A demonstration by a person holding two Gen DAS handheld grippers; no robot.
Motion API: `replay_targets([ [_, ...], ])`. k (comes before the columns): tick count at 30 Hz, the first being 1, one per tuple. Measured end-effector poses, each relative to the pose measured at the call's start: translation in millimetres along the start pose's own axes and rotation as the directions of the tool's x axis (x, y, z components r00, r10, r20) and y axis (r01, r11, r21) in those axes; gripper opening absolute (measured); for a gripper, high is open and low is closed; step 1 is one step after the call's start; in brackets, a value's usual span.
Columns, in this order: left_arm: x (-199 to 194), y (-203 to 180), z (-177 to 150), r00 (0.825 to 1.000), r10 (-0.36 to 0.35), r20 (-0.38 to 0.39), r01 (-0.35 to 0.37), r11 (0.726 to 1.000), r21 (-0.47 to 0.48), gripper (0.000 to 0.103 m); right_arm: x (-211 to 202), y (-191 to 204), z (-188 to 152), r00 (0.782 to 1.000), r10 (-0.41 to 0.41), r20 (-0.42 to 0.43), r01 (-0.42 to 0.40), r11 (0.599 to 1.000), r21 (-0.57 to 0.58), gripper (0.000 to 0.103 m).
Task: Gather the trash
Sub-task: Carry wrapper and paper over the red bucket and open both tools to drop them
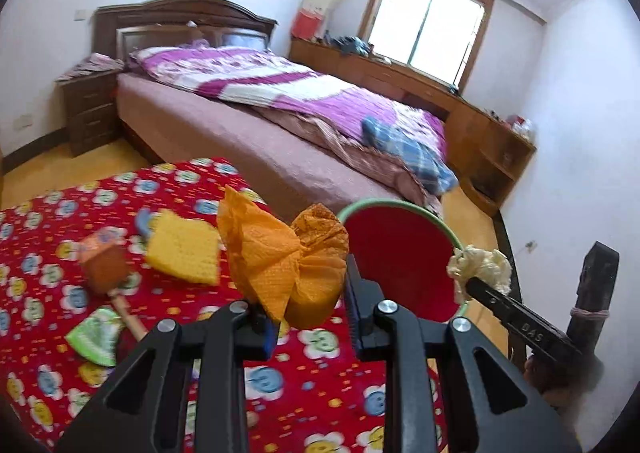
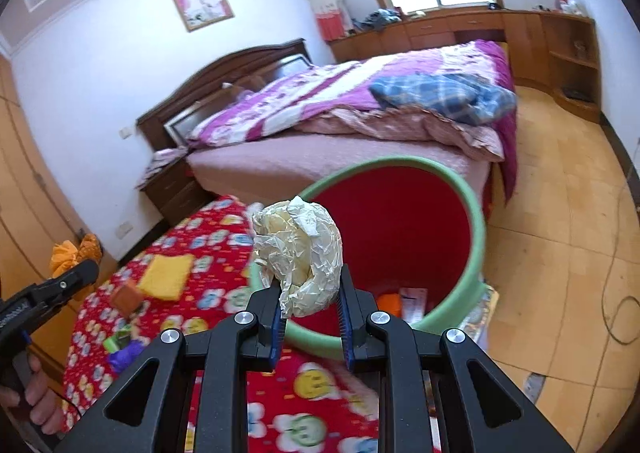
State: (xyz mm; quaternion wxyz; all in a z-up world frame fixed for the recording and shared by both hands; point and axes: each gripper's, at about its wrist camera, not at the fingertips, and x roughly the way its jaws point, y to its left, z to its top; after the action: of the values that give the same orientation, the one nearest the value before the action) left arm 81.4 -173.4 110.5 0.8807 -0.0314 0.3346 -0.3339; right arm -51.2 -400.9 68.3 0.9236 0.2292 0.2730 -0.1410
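Lower centre of the left wrist view: left claw [image 1: 308, 313] clamps an orange paper wad [image 1: 280, 253], bin [image 1: 400, 265] just beyond. Right wrist view, centre: right claw [image 2: 310, 313] clamps a cream paper ball [image 2: 300, 253] before the bin rim. Only this view shows litter at the bin bottom and a hand [image 2: 36, 401] at lower left. Counter [image 1: 280, 393] under both.

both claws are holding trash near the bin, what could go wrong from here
1. The left claw pinches only the lower edge of the orange napkin, so it might slip onto the red tablecloth.
2. The cream paper ball hangs near the green bin rim and could bounce out.
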Motion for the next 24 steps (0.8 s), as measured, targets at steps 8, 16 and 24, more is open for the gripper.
replay_targets([
  [8,63,-46,-1,0.992,-0.058,-0.114,0.069,0.993,0.095,0.027,15,-32,-2,0.999,-0.028,-0.023,0.029,0.998,0.054,0.025],
  [16,113,-76,-11,0.969,-0.114,-0.218,0.145,0.980,0.134,0.030,23,-55,-4,0.998,-0.034,-0.054,0.039,0.994,0.103,0.026],
  [24,129,-88,-22,0.964,-0.063,-0.258,0.110,0.979,0.171,0.047,25,-71,-6,0.998,-0.013,-0.066,0.024,0.986,0.162,0.028],
])
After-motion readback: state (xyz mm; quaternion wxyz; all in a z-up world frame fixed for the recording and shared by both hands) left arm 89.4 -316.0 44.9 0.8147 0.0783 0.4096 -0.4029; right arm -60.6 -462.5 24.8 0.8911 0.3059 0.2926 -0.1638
